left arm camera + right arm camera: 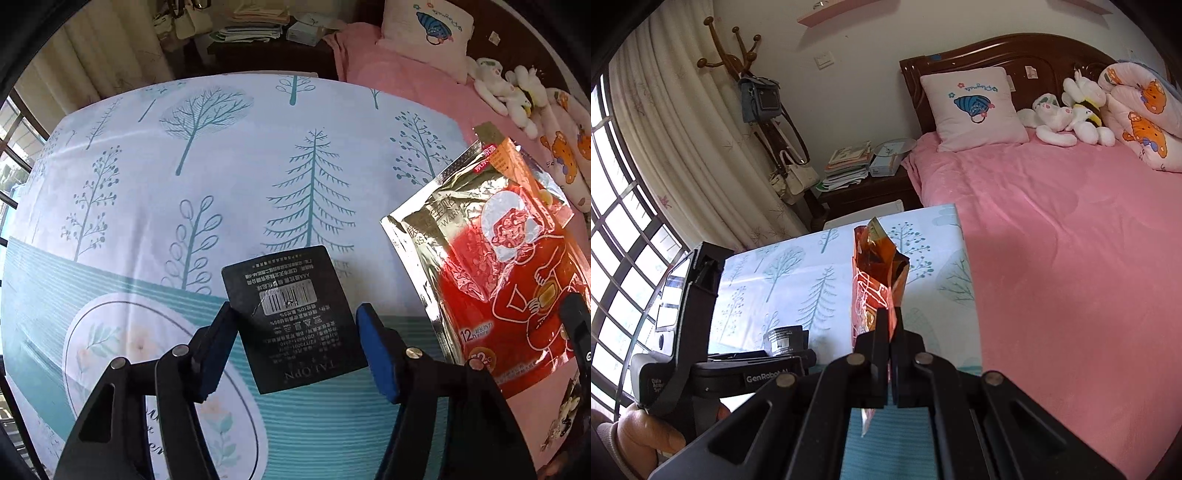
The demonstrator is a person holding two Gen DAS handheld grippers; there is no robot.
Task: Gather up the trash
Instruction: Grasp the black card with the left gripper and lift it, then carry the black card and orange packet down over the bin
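Note:
A black clothing tag with a barcode lies on the tree-print tablecloth. My left gripper is open, its blue-padded fingers on either side of the tag, not closed on it. The tag also shows in the right wrist view. My right gripper is shut on a red and gold foil warmer wrapper and holds it upright above the table. The wrapper shows at the right of the left wrist view.
A bed with a pink blanket lies right of the table. On it are a pillow and plush toys. A nightstand with books and a curtain stand beyond the table's far edge.

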